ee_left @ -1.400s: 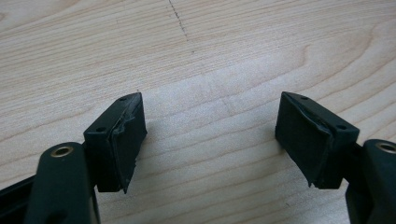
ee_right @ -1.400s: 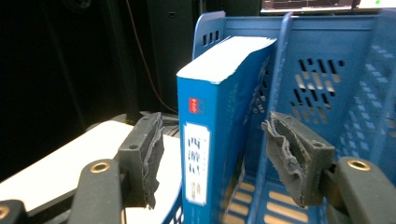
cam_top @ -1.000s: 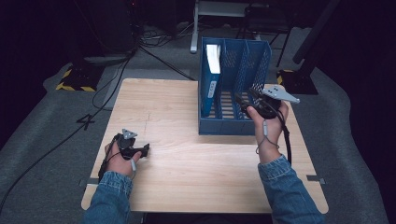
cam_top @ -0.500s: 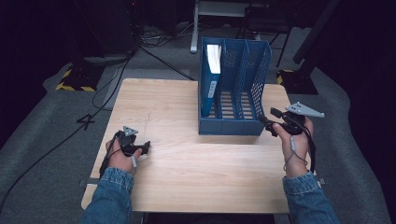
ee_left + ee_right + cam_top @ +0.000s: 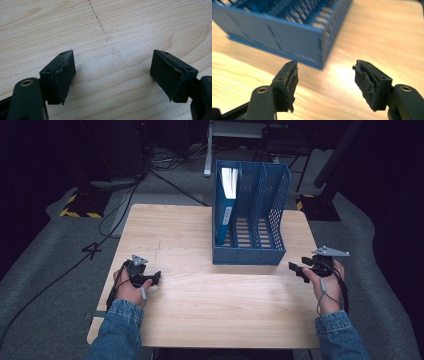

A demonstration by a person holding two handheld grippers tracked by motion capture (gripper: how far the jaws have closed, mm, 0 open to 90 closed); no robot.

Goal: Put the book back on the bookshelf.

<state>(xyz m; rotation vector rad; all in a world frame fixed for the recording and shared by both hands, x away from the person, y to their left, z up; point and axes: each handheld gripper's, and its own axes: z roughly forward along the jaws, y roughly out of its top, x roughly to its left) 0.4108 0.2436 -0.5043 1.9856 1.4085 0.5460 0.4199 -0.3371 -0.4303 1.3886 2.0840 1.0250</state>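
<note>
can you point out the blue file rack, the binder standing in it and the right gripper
blue file rack (image 5: 249, 256): high view, on its low front wall.
binder (image 5: 226, 215): high view, on its blue spine in the leftmost slot.
right gripper (image 5: 299, 270): high view, between its jaw tips, which stand open.

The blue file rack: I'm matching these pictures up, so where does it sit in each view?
High view: blue file rack stands at the table's far centre-right.
Left gripper view: not in it.
Right gripper view: its low front corner lies upper left, beyond the open jaws.
Shared landmark: the wooden table.
</note>
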